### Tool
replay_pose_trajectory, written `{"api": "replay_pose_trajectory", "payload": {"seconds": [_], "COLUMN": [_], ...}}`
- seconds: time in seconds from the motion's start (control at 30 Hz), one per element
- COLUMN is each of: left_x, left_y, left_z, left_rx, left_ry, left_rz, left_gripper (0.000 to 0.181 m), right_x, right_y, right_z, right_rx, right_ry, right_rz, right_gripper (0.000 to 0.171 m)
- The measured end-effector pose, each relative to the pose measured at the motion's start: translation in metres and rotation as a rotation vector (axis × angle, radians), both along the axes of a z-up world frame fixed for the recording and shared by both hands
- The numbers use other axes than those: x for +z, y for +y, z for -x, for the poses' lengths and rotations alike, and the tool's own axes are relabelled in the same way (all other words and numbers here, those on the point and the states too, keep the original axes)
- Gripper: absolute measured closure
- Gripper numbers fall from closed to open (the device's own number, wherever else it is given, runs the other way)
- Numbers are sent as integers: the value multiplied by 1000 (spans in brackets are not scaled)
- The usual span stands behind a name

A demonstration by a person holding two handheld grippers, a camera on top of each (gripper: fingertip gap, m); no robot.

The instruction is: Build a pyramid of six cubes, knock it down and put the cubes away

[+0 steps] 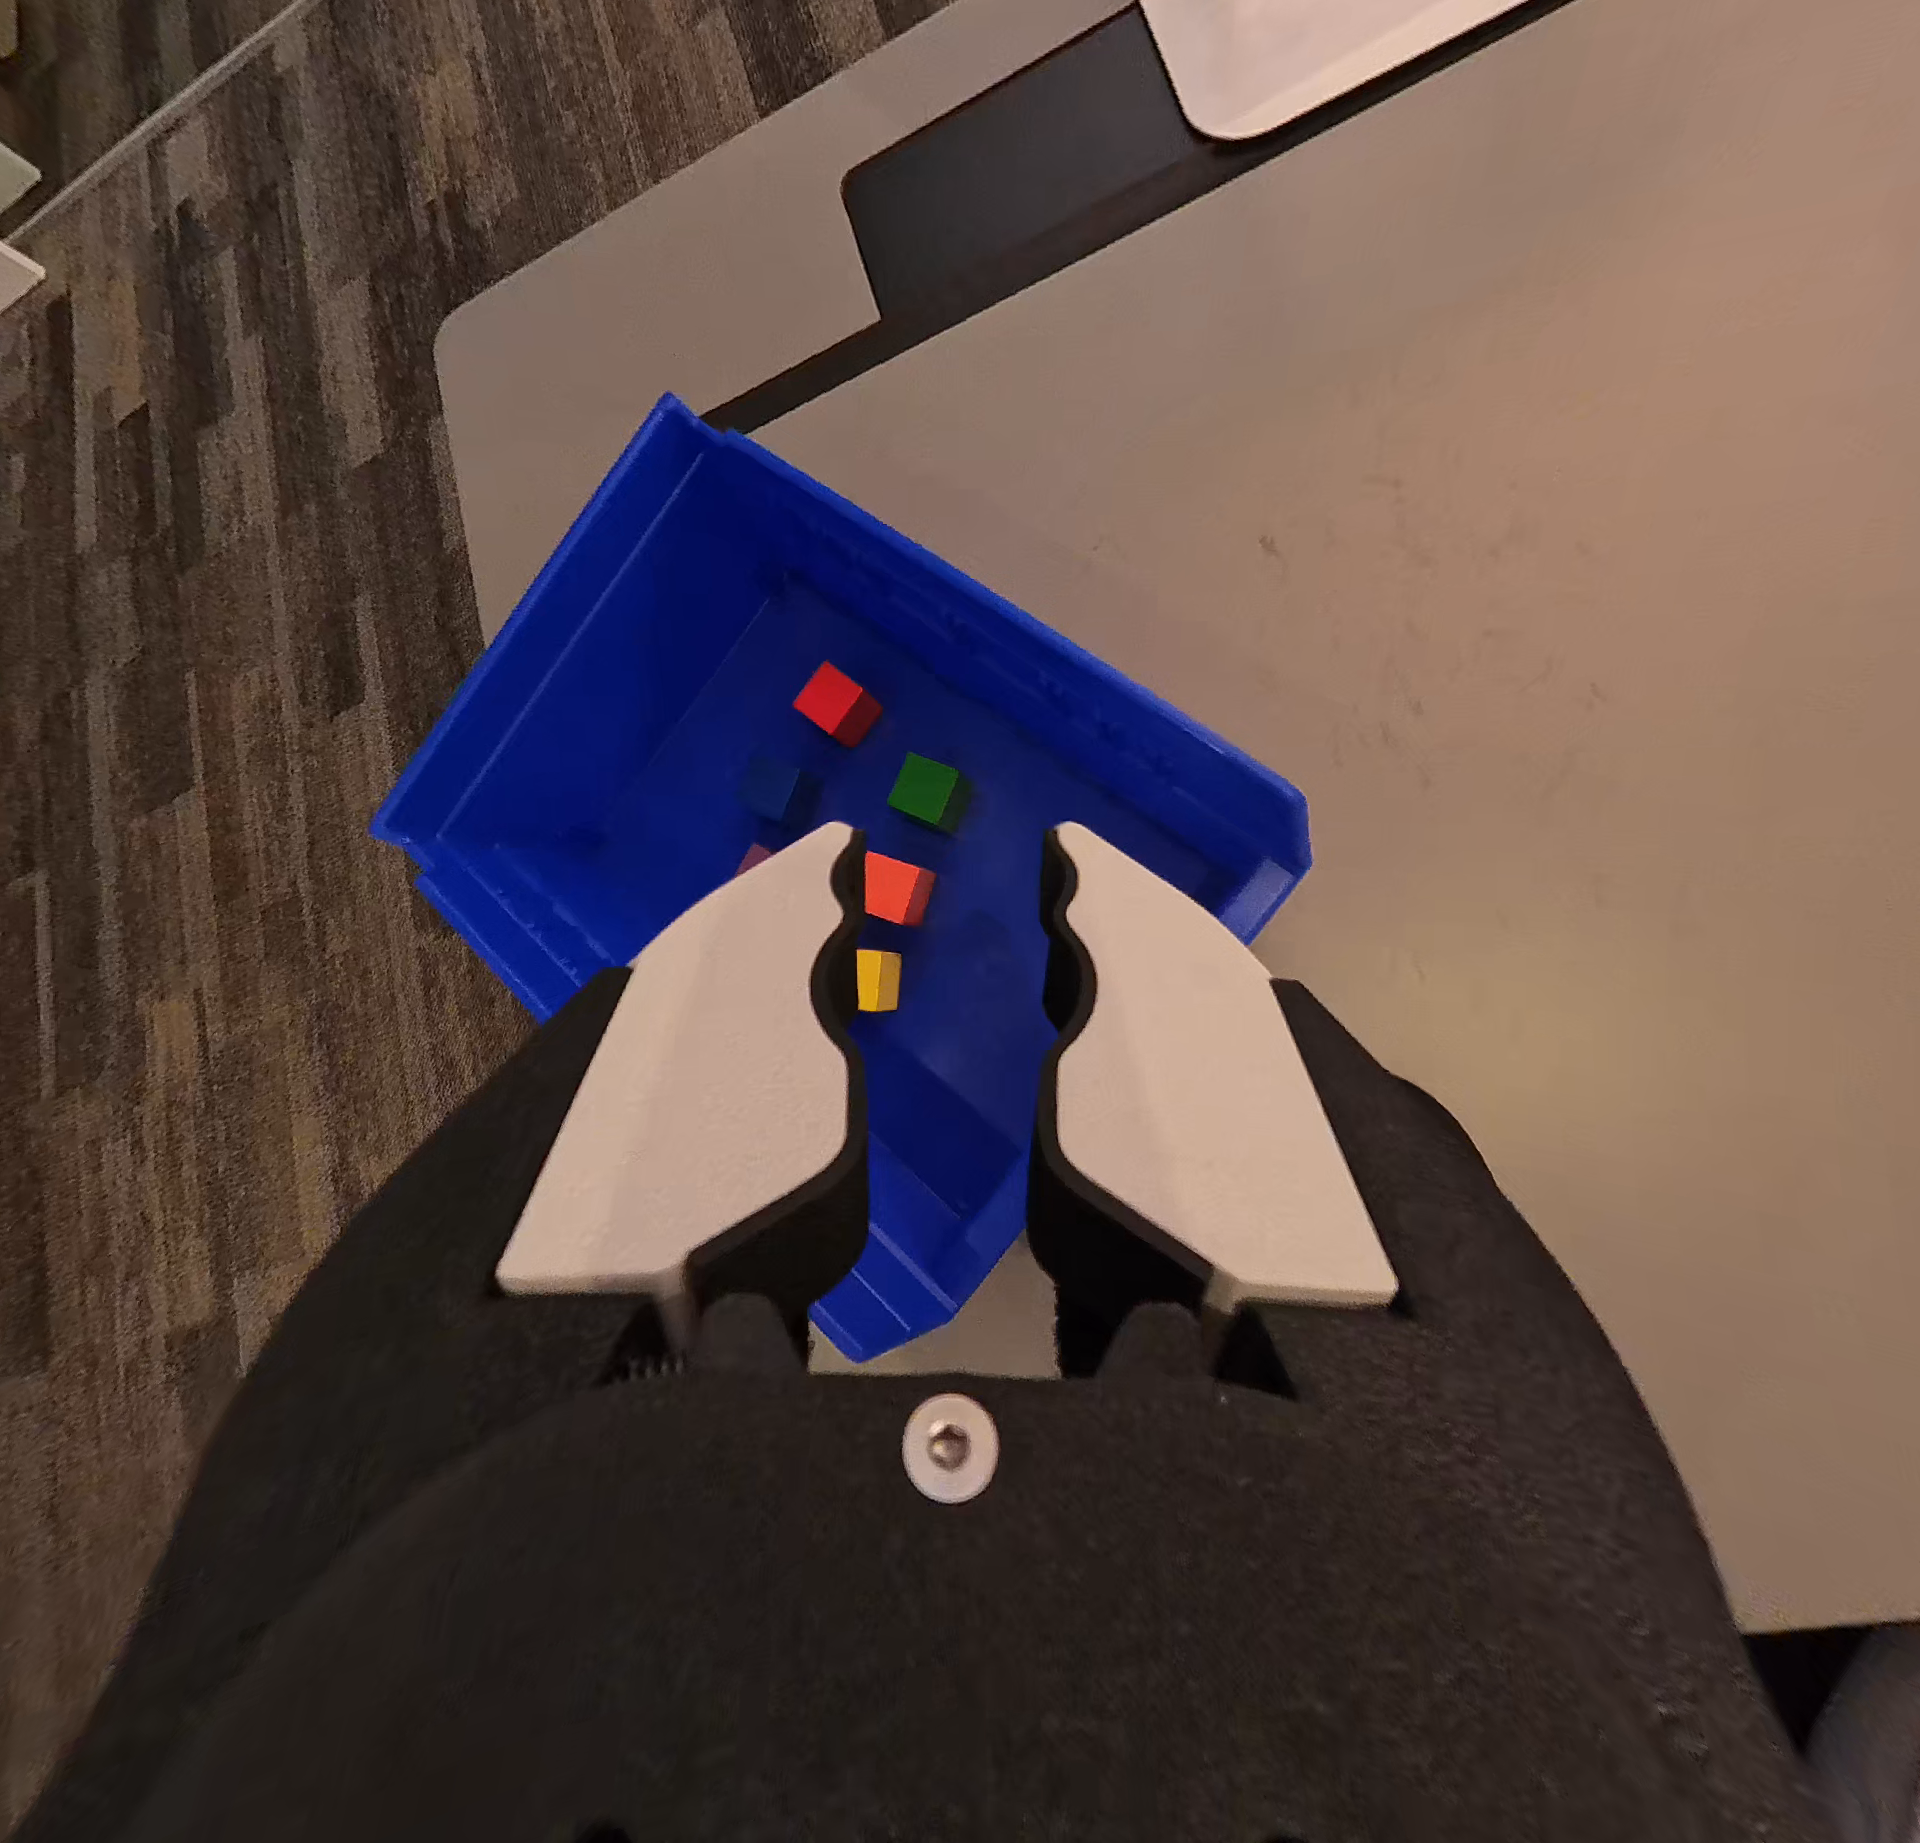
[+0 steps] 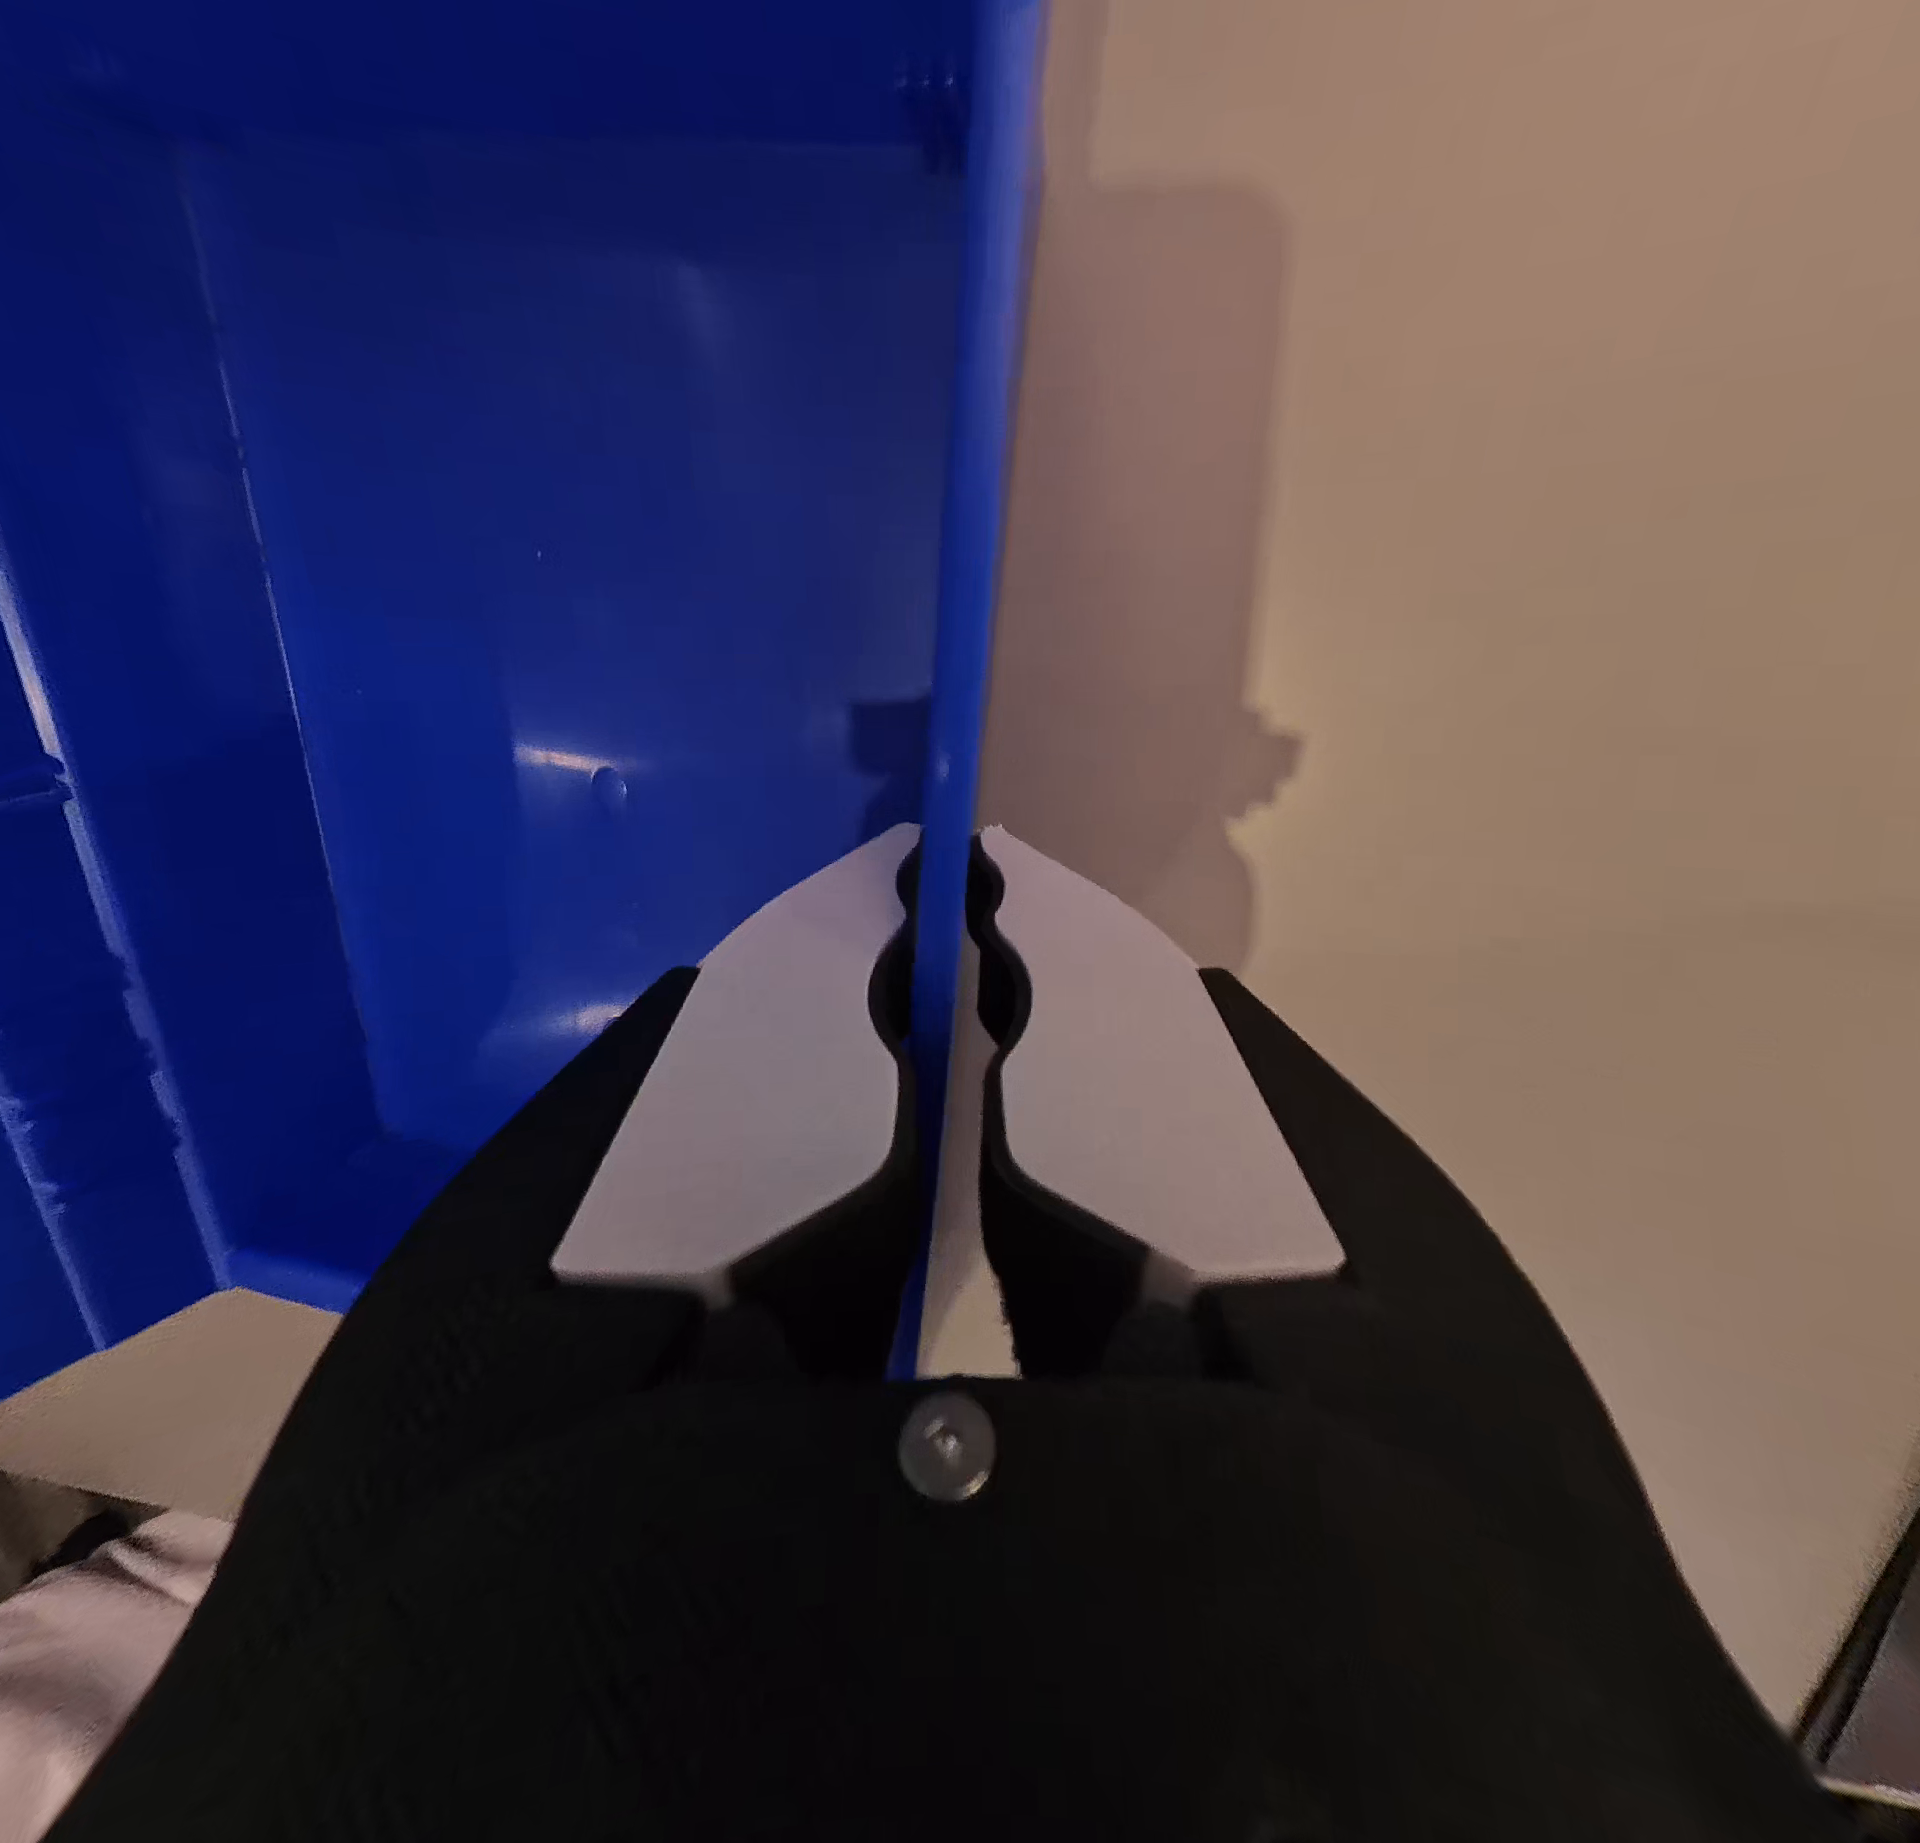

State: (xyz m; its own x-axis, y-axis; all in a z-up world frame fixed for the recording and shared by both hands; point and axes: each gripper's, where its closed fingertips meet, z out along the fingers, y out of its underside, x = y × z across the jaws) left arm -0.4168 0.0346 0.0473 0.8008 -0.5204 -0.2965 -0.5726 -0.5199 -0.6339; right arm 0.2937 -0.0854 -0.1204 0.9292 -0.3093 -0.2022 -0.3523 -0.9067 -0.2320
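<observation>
A blue bin (image 1: 1039, 650) sits on the grey table near its left corner. Inside lie a red cube (image 1: 834, 702), a green cube (image 1: 928, 791), a dark blue cube (image 1: 774, 787), an orange cube (image 1: 896, 887) and a yellow cube (image 1: 878, 980). A sliver of a purple cube (image 1: 755, 856) peeks past my left finger. My left gripper (image 1: 951, 837) hovers open and empty above the bin. My right gripper (image 2: 948, 837) is shut on the blue bin's thin side wall (image 2: 961, 546), with the bin's inside to its left.
The grey table (image 1: 1455, 754) stretches to the right of the bin. A white tray-like object (image 1: 1351, 17) lies at the far edge. A dark gap (image 1: 1039, 204) splits the table top. Patterned carpet (image 1: 208, 650) lies beyond the table's left edge. Some 75 cm of space lies between my two pairs of fingers. About 20 cm separates my left fingertips from the orange cube (image 1: 896, 887).
</observation>
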Motion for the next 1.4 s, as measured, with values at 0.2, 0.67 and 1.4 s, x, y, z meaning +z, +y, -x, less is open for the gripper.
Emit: {"api": "replay_pose_trajectory", "payload": {"seconds": [0.2, 0.67, 1.4], "left_x": [0, -38, -160], "left_y": [8, 12, 54], "left_z": [19, 141, 148], "left_rx": [76, 490, 453], "left_ry": [-38, -173, -5], "left_rz": [1, 127, 527], "left_gripper": [149, 132, 164], "right_x": [0, 48, 167], "right_y": [0, 17, 77], "right_z": [7, 6, 149], "right_rx": [61, 31, 336], "right_ry": [-29, -211, -247], "right_rz": [-18, -281, -783], "right_gripper": [163, 117, 109]}}
